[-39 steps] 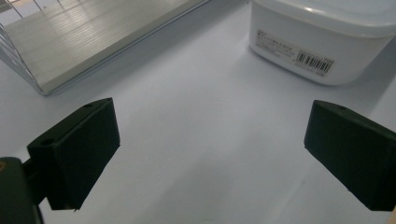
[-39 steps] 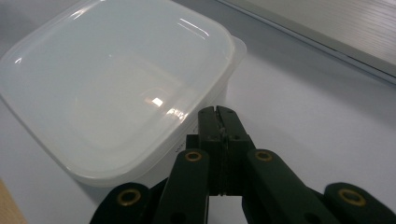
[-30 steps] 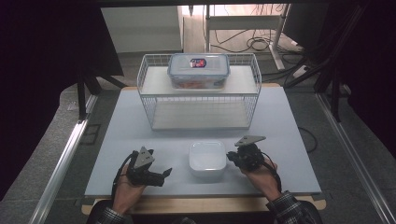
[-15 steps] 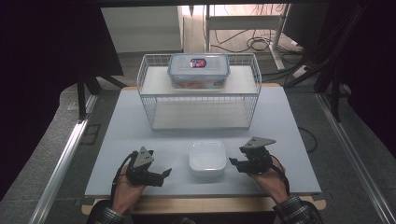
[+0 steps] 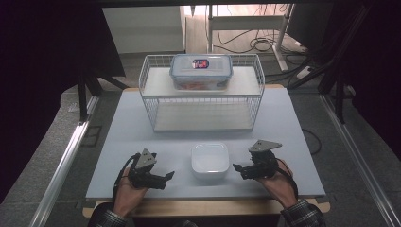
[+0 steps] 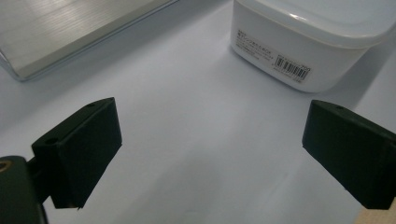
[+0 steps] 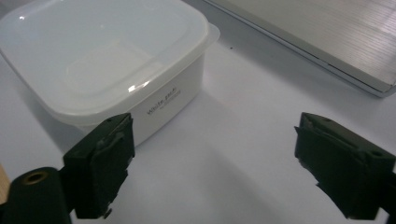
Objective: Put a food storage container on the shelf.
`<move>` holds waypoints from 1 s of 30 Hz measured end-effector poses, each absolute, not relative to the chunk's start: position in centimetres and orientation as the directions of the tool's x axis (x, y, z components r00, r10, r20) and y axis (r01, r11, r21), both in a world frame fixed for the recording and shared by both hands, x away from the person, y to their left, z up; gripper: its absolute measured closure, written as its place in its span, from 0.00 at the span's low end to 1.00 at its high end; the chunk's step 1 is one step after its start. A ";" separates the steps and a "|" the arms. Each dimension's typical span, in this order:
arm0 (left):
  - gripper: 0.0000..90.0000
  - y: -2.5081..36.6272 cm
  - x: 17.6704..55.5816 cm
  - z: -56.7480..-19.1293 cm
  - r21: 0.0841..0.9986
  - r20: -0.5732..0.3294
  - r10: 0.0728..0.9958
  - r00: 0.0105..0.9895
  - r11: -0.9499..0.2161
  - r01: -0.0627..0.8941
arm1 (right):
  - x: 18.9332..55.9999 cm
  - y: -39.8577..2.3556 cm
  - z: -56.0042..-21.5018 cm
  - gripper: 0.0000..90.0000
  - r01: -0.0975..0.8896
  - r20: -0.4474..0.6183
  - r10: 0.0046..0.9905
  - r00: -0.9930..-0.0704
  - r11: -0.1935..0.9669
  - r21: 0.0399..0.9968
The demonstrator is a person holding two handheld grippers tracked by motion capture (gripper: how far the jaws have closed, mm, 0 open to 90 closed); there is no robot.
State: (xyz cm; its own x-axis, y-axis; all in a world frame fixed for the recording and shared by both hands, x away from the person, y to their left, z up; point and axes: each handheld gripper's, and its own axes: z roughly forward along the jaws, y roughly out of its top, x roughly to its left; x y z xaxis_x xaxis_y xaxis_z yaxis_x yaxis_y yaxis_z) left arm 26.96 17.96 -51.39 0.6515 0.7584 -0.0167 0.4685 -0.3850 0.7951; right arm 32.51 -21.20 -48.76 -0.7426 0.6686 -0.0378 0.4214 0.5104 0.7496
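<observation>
A white lidded plastic container [image 5: 210, 161] sits on the pale blue table near its front edge. My left gripper [image 5: 166, 179] rests just left of it, jaws pointing toward it and open. In the left gripper view the left gripper [image 6: 210, 154] holds nothing, and the container [image 6: 299, 46] lies ahead at the upper right. My right gripper [image 5: 239, 171] sits just right of the container, apart from it. Its jaws have just been opening. In the right gripper view the right gripper [image 7: 212, 163] stands wide with bare table between the jaws, and the container [image 7: 107, 60] is ahead at the left.
A white wire rack [image 5: 203, 101] stands at the back middle of the table. On its top shelf is a clear box with a blue-rimmed lid [image 5: 201, 71]. The rack's metal base plate [image 6: 70, 28] also appears in the right gripper view [image 7: 327, 37]. Cables lie on the floor behind.
The right gripper has drawn back a little to the right from the container's edge, and its jaws have opened. The left gripper and the container have stayed put.
</observation>
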 end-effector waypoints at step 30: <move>0.14 13.2 32.3 -49.2 0.783 -0.134 0.665 0.734 -0.383 0.490 | 34.1 -18.2 -46.0 0.27 0.467 0.049 0.661 -0.749 0.474 0.747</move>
